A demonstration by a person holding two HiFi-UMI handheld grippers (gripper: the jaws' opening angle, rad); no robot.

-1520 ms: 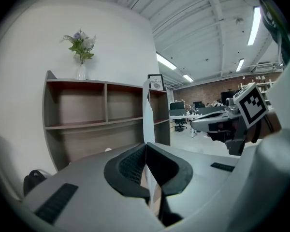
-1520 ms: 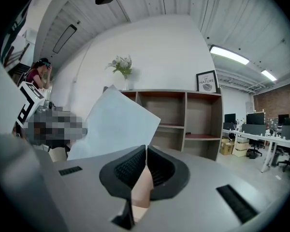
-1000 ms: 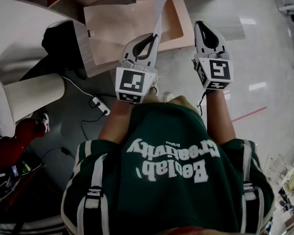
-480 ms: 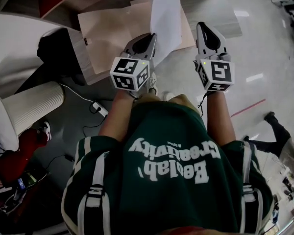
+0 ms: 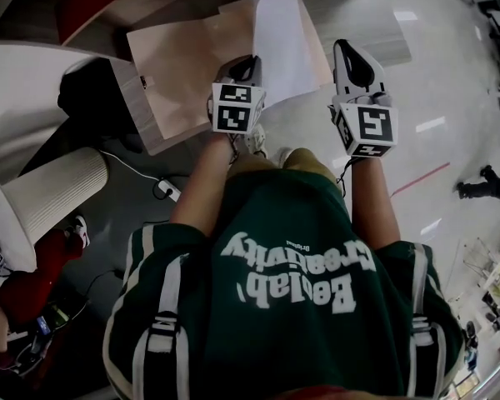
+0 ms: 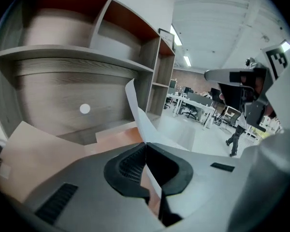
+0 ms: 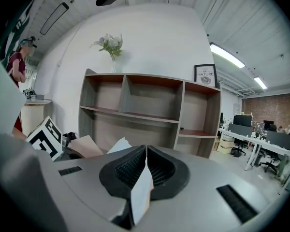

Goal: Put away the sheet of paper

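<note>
1. Person's dark green shirt with white lettering (image 5: 258, 215): fills the 6 o'clock half of the head view, with both forearms reaching toward 12 o'clock.
2. Left gripper (image 5: 247, 63), grey, with a marker cube at its rear. Its jaws are together, clamped on the lower edge of the white sheet of paper (image 5: 283, 44). The sheet rises from the jaws toward 12 o'clock, slightly bowed, and overlaps the folder's right part.
3. Right gripper (image 5: 350, 50): at 3 o'clock of the left one and apart from it. Its jaws are together on a thin pale slip (image 7: 141, 190), white with a tan edge. What the slip belongs to cannot be told.
4. White ribbed cylinder (image 5: 54, 194): on the floor at 8 o'clock, with a white power strip (image 5: 168, 192) near it.
5. Tan card folder (image 5: 187, 57): at 10 o'clock of the left gripper, on a grey wood-grain surface.
6. Grey wooden shelf unit with red-brown inner panels (image 7: 150, 100): beyond the folder. A vase of flowers (image 7: 110, 45) and a framed print (image 7: 206, 75) stand on top.
</note>
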